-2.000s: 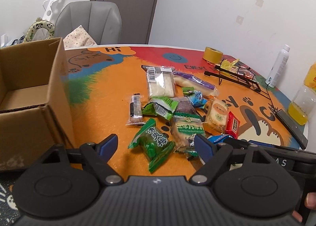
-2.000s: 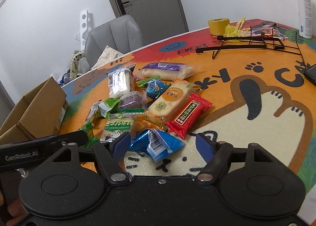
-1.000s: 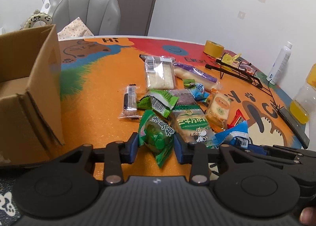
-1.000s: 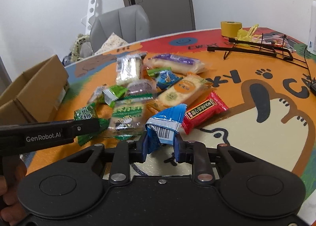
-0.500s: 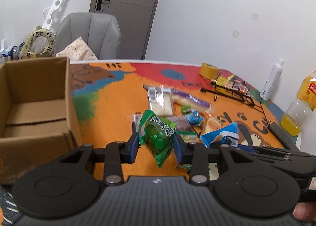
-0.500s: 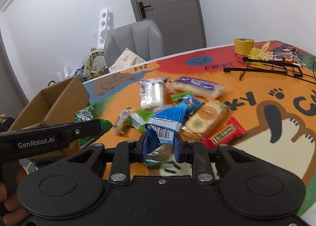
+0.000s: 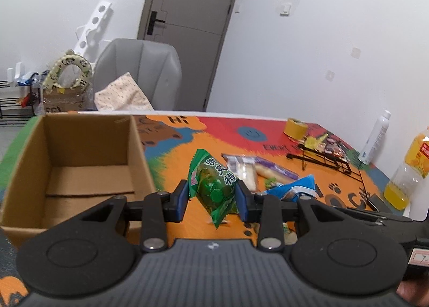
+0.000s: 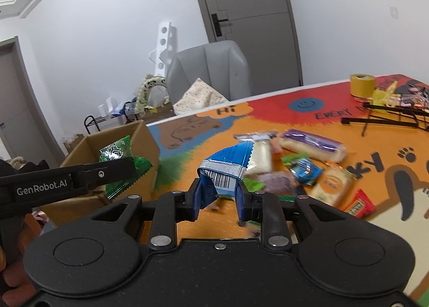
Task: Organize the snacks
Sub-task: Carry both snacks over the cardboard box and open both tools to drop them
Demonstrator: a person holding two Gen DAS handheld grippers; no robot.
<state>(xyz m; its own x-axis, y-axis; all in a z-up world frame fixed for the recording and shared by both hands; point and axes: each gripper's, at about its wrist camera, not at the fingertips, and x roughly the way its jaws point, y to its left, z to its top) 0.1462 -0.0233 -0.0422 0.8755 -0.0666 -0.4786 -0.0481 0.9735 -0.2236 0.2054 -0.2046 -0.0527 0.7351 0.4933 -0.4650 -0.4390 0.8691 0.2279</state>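
Note:
My left gripper (image 7: 211,197) is shut on a green snack packet (image 7: 214,186) and holds it above the table, just right of the open cardboard box (image 7: 32,156). My right gripper (image 8: 218,195) is shut on a blue snack packet (image 8: 228,165), lifted clear of the table; the same blue snack packet (image 7: 293,190) shows to the right in the left wrist view. In the right wrist view the left gripper (image 8: 107,170) crosses the left side with the green snack packet (image 8: 118,154) in front of the cardboard box (image 8: 144,140). Several more snacks (image 8: 311,146) lie on the colourful table mat (image 8: 281,114).
A black wire rack (image 7: 321,159), a yellow tape roll (image 7: 296,126), a white bottle (image 7: 375,138) and a juice bottle (image 7: 407,170) stand on the right of the table. A grey chair (image 7: 139,73) stands behind the table. A hand (image 8: 13,274) grips the left handle.
Both grippers, first open over the packets, have shut on them, risen off the table and moved left toward the box. The box interior now faces the left camera.

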